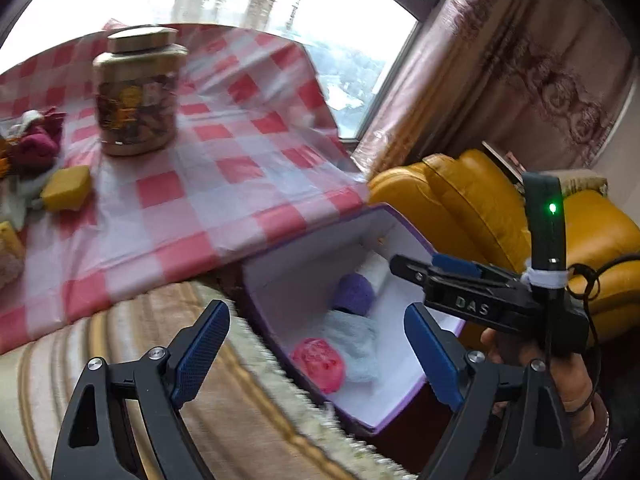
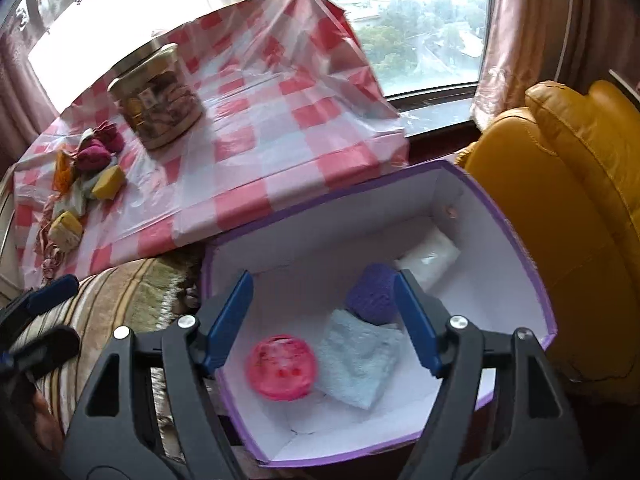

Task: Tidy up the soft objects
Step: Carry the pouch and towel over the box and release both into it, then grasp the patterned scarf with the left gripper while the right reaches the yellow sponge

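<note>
A white box with a purple rim (image 2: 516, 240) stands open beside the table. In it lie a pink ball (image 2: 281, 366), a pale blue towel (image 2: 360, 360), a purple woolly ball (image 2: 372, 296) and a white pad (image 2: 432, 258). My right gripper (image 2: 323, 280) hangs open over the box with nothing between its fingers. My left gripper (image 1: 315, 310) is open and empty too, over the box's near left rim (image 1: 256, 304). On the checked table lie a maroon cloth (image 2: 94, 152) and yellow sponges (image 2: 108, 182).
A tall gold-lidded jar (image 1: 136, 92) stands on the red-checked tablecloth (image 1: 240, 184). A yellow leather armchair (image 2: 580, 200) crowds the box's right side. Striped fringed fabric (image 1: 120, 360) lies below the table edge. A hand (image 1: 560, 372) holds the right gripper's handle.
</note>
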